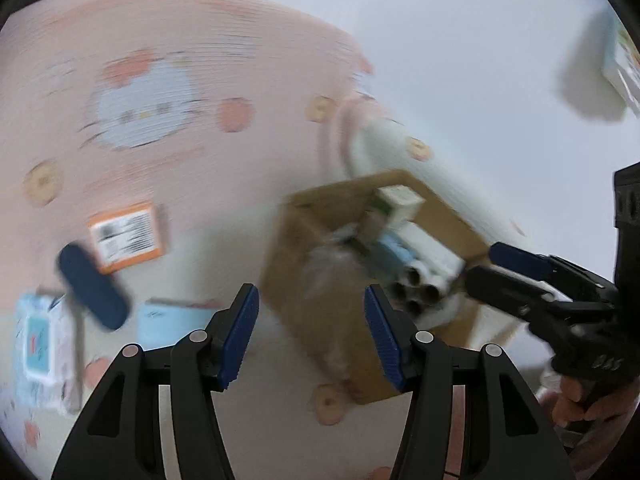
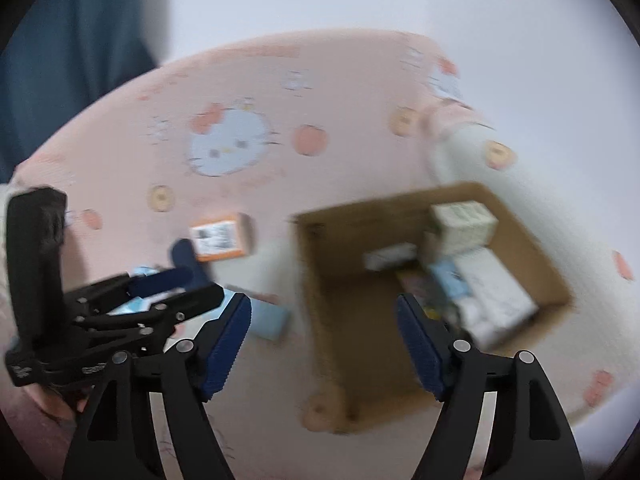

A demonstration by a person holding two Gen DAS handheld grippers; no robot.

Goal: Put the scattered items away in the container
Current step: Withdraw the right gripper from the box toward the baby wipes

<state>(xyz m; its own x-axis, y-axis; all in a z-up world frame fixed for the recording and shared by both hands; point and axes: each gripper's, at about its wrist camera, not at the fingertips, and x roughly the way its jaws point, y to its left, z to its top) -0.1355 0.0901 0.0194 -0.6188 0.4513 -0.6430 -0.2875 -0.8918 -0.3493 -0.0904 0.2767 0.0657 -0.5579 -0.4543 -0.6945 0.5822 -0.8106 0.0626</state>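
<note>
At lower centre, left wrist view: left gripper [image 1: 311, 334], jaws spread wide, nothing between the blue pads; aimed at the near-left corner of the box.
At lower centre, right wrist view: right gripper [image 2: 324, 344], jaws spread wide, nothing held; near wall of the box between them in frame.
Cross-views: right gripper [image 1: 486, 268] seen at right edge of left view, tips at the box's right rim beside the tube bundle, a slim gap between them; left gripper [image 2: 192, 284] seen at left of right view, jaws parted a little, over the loose items.
Container: cardboard box [image 1: 296, 240] [image 2: 320, 280], open top, centre-right of both frames.
Inside box: white carton [image 1: 400, 196] [image 2: 462, 222] at far corner; bundle of white tubes [image 1: 420, 280], open ends facing camera; blue-and-white packs beside them; other contents too blurred to name.
Loose items, left of box: orange-edged packet [image 1: 126, 236] [image 2: 218, 238] with white barcode label; dark blue oblong case [image 1: 92, 292] [image 2: 185, 256] just below it, touching or overlapping, cannot tell which; light blue flat box [image 1: 172, 320] [image 2: 268, 320] nearest the cardboard box; patterned tissue pack [image 1: 42, 348] at far lower left.
Surface: pink cat-print sheet [image 1: 168, 40] [image 2: 340, 80], possibly a bed rather than a bench.
Image quality: heavy motion blur in both views.
</note>
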